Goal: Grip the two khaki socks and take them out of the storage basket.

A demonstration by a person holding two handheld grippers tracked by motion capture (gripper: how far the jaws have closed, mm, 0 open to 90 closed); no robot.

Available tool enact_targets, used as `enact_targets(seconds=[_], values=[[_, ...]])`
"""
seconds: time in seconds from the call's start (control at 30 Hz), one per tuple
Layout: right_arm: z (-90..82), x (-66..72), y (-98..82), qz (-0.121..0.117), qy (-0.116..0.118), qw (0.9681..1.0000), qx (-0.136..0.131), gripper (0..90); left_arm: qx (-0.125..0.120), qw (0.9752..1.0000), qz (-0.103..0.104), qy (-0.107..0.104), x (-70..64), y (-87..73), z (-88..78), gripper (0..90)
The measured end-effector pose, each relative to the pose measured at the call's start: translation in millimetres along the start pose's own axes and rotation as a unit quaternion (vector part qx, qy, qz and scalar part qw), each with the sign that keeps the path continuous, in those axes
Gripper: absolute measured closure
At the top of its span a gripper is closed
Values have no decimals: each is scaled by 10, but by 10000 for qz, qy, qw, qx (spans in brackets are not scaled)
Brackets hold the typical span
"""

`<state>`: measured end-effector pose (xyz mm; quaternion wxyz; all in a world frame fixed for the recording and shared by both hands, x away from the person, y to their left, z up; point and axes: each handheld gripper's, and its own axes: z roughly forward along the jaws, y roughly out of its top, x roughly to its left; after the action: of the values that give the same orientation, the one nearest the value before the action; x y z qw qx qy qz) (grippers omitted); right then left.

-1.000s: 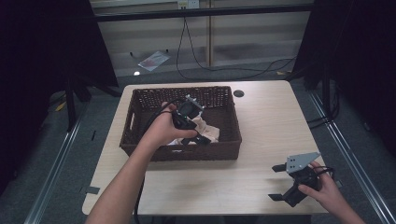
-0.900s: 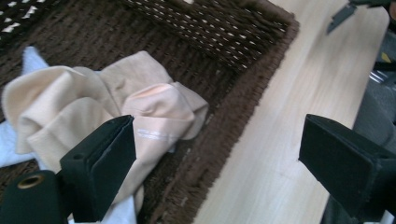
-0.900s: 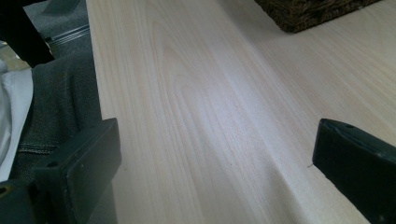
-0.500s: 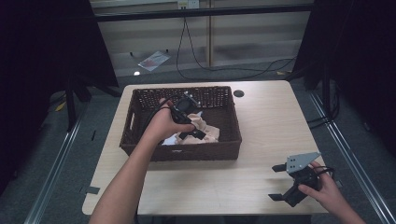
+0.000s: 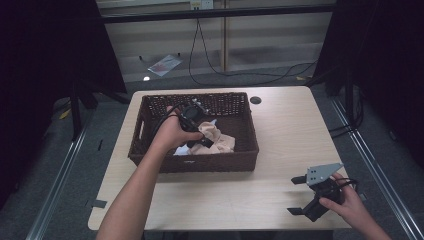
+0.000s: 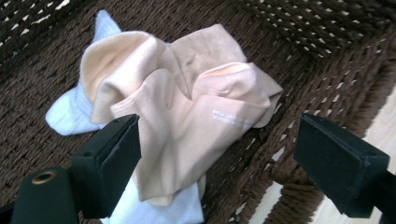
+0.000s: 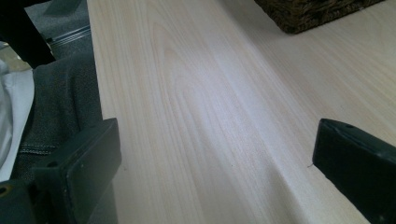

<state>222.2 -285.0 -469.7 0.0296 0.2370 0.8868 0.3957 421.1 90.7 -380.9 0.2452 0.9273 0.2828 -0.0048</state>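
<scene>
My left tool [image 6: 215, 163] hangs released over the peach sock [image 6: 187, 107], frame centre, in the wicker basket [image 6: 327, 70]. Soft, light, limp: I would pinch a raised fold.

Basket walls [image 5: 248, 130] hem the socks [image 6: 187, 112]; bare table [image 5: 300, 130] lies right.

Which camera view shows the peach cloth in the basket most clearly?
The left gripper view: the peach cloth lies close and crumpled, between the open jaws. The high view shows it small, partly behind the left gripper.
</scene>
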Motion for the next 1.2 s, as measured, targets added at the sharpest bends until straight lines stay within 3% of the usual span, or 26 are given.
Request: enact_targets(seconds=[0.77,0.83,0.9,1.07,1.13,1.2], values=[[6,3,1,1,-6,10000,5,9,29,9994,-167,307,361,-134,225,302],[6,2,1,-3,-6,10000,6,9,45,9994,-97,320,384,-140,241,320],[3,3,1,-1,-12,10000,1,9,17,9993,-205,307,384,-150,272,354],[-2,3,-1,12,6,10000,-18,9,178,9994,-142,273,403,-179,320,543],[1,2,-1,-19,-6,10000,5,9,227,9993,-139,245,408,-193,351,575],[0,2,-1,-14,-9,10000,2,9,286,9992,-157,232,403,-191,352,677]])
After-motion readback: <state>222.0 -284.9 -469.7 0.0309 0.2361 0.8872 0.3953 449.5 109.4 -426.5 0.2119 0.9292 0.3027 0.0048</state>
